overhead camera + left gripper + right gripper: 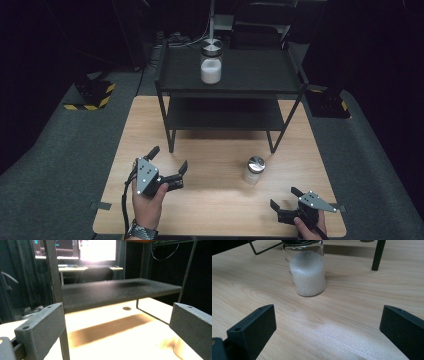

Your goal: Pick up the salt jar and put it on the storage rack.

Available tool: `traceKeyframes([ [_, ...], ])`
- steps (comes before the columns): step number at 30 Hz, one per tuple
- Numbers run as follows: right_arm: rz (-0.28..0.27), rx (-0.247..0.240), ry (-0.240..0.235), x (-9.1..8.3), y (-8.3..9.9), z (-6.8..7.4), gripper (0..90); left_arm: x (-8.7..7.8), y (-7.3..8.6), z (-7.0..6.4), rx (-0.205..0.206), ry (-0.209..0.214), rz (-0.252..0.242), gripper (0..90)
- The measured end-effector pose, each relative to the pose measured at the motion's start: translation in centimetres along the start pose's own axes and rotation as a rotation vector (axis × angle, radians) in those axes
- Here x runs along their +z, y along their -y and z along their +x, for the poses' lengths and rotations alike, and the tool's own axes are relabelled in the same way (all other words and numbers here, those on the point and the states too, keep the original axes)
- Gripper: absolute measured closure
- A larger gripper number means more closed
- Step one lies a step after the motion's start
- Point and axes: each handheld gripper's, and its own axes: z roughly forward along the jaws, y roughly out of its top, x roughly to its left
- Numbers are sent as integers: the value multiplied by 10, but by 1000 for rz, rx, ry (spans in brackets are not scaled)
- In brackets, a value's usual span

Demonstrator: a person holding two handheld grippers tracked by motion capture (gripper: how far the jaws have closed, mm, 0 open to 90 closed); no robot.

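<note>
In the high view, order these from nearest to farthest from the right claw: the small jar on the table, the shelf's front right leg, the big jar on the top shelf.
From the right claw:
1. Small glass jar with silver lid, on the wooden table, just ahead and left.
2. Front right leg of the black metal shelf, behind that jar.
3. Larger glass jar of white grains, on the top shelf, far back.

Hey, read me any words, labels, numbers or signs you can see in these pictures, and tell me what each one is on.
No readable text anywhere.
Small jar on the table: no label shows, just white grains behind clear glass.
Large jar on the black shelf: no label shows.
Monitors in the left gripper view: lit, but too blurred and washed out to read.
Yellow-black hazard stripes on the floor stand: a pattern, no words.
</note>
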Motion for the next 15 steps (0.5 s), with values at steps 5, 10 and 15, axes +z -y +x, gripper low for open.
traceKeyframes([
  [5,-3,-5,2,0,1,1,4,-7,14,1,-5,-5,39,5],
  [10,-1,-5,0,0,0,1,4,-11,27,4,-3,-8,77,5],
  [15,-1,-2,-1,-1,1,1,4,-17,38,8,-23,-21,111,5],
])
